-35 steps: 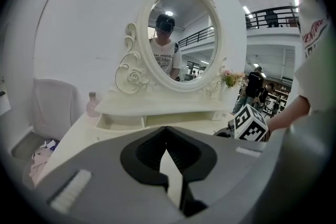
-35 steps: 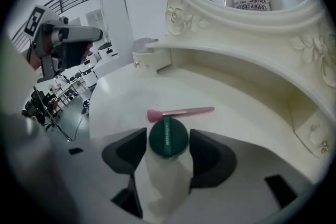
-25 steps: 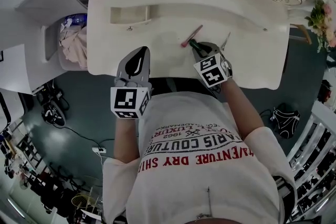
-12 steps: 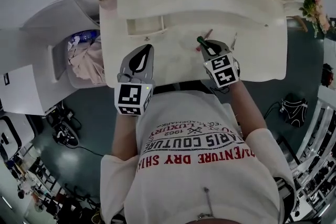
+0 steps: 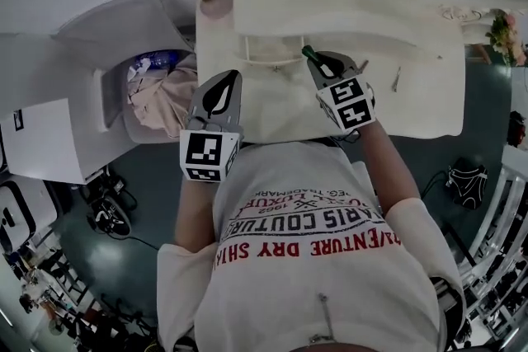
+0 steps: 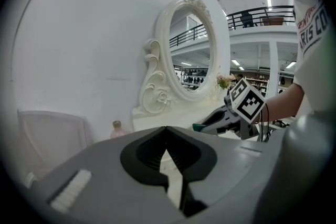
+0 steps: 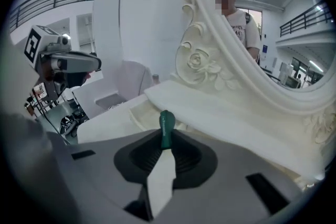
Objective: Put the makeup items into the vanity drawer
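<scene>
Two grippers hang over the desk (image 5: pixel 412 107), both by its near edge. The right gripper (image 5: pixel 318 63) has its jaws clamped on a green pencil (image 5: pixel 308 54). In the right gripper view the pencil (image 7: pixel 166 128) stands up between the pads and its tip pokes out past them. It points toward the open drawer (image 5: pixel 268 53), which sticks out of the raised back part of the desk, left of the middle. The pencil is above the drawer's front rim, not inside it. From the right gripper (image 7: pixel 164 147) the drawer (image 7: pixel 137 113) shows as a shallow pale tray just beyond the jaws.

The left gripper (image 5: pixel 224 82) is over the desk's near left corner. In its own view the left gripper (image 6: pixel 167 131) has its jaw tips together, with nothing between them.

A thin item (image 5: pixel 397 79), too small to name, lies toward the desk's right edge. A pink bottle (image 5: pixel 216 2) stands at the far left corner, below the mirror (image 6: pixel 197 55).
</scene>
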